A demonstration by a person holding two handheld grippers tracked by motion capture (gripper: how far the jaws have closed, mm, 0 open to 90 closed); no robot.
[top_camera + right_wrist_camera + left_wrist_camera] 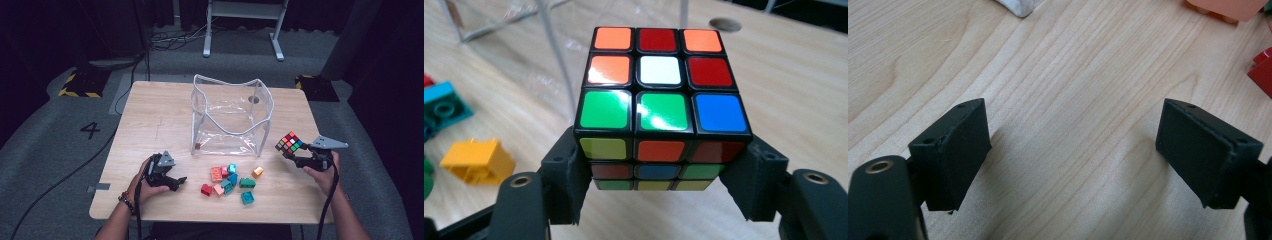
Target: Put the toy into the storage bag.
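Holding the puzzle cube in your right gripper, jaws clamped on its lower sides, cube lifted off the table at right of centre in the high view. Left gripper sits low at lower left of the high view, jaws wide apart with nothing between, just bare wood table under them.

Next out, lower centre of the high view: loose toy bricks on the table, not yet packed. Red brick, pink brick, teal bricks, yellow brick. Yellow one also at lower left of the right gripper view.

Farther back, centre frame: clear plastic bag standing open, white piping on the edges, looks nearly empty, maybe one small dark bit at its lower left corner, hard to tell.

Progress, my read: early. Cube is picked and just beside the bag's right edge but not in it. Left to do: carry the cube over the opening, release, then likely go for the bricks one by one.
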